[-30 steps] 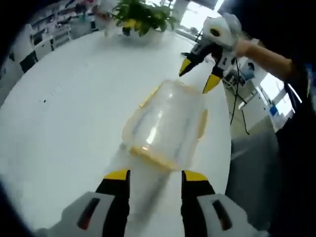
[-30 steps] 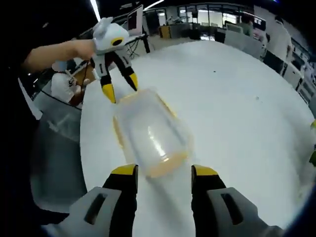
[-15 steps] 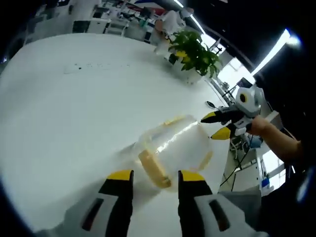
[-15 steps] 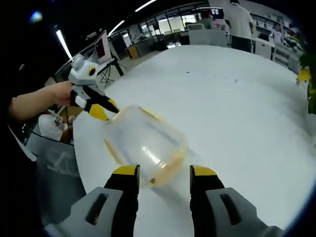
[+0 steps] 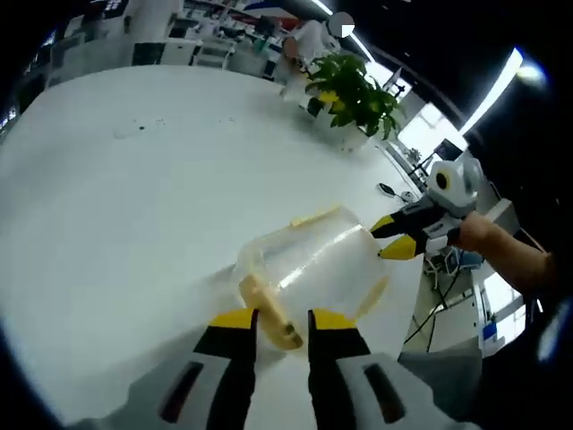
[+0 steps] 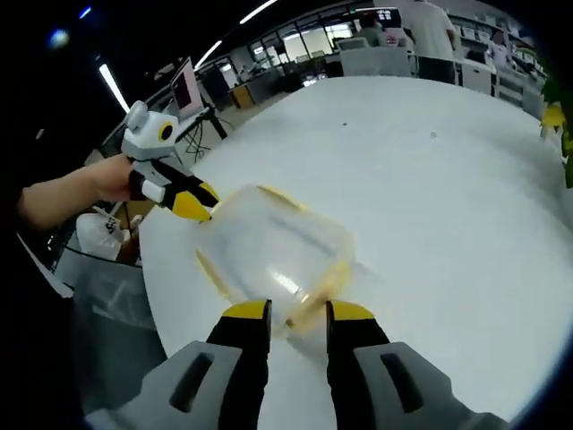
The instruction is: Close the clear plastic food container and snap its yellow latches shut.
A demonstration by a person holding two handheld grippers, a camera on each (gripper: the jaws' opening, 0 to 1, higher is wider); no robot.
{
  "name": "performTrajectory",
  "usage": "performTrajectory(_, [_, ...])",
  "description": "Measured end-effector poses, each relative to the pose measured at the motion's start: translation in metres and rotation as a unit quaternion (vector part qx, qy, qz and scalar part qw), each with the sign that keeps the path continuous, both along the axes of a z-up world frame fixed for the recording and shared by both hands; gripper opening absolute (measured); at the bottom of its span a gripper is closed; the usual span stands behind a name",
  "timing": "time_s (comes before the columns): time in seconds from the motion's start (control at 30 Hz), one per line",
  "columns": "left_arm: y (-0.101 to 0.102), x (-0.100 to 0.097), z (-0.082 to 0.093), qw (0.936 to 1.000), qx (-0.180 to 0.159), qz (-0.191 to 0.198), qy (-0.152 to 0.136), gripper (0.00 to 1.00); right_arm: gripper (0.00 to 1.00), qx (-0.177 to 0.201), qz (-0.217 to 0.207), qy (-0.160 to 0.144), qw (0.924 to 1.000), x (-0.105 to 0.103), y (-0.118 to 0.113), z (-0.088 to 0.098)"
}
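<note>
Here the clear plastic food container (image 5: 309,269) on the white worktop (image 5: 134,197) sits between narrowed jaws of the left gripper (image 5: 271,320) and right gripper (image 6: 299,311), each pinching a yellow latch (image 5: 269,313); uneven squeezing could skid it.

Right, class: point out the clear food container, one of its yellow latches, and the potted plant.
clear food container (image 5: 313,264), left gripper view, middle of its clear top.
yellow latch (image 5: 269,311), left gripper view, on the near-end latch.
potted plant (image 5: 351,90), left gripper view, on its leaves.
</note>
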State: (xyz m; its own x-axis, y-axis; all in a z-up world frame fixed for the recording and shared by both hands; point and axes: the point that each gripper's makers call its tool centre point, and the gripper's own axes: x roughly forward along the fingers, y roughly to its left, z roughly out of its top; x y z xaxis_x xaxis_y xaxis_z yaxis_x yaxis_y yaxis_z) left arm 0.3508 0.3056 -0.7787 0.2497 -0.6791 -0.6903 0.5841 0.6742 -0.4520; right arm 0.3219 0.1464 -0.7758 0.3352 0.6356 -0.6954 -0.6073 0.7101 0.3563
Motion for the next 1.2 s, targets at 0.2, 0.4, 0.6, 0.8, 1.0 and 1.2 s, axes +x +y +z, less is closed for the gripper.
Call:
performTrajectory(0.2, [0.000,0.001,-0.001,0.9999,-0.001,0.011,0.003,0.13,0.20,0.001,0.010,0.000,1.0000,0.000,0.001,-0.001])
performTrajectory(0.4, [0.000,0.001,0.003,1.0000,-0.006,0.005,0.002,0.09,0.19,-0.003,0.025,-0.001,0.9997,0.000,0.002,0.001])
performTrajectory(0.6, [-0.001,0.000,0.000,0.9997,0.002,0.025,0.005,0.09,0.16,0.001,0.027,0.023,0.9994,0.001,0.003,-0.002])
performTrajectory(0.8, [-0.001,0.001,-0.001,0.9996,0.005,0.027,0.009,0.09,0.18,0.013,0.028,0.022,0.9993,-0.003,0.002,-0.001])
performTrajectory(1.0, [-0.001,0.001,-0.001,0.9994,0.003,0.032,0.011,0.11,0.18,0.016,0.011,0.024,0.9995,-0.002,0.001,-0.001])
performTrajectory(1.2, [-0.002,0.001,-0.001,0.9996,0.004,0.026,0.005,0.11,0.19,0.011,0.019,0.023,0.9995,-0.001,0.001,-0.001])
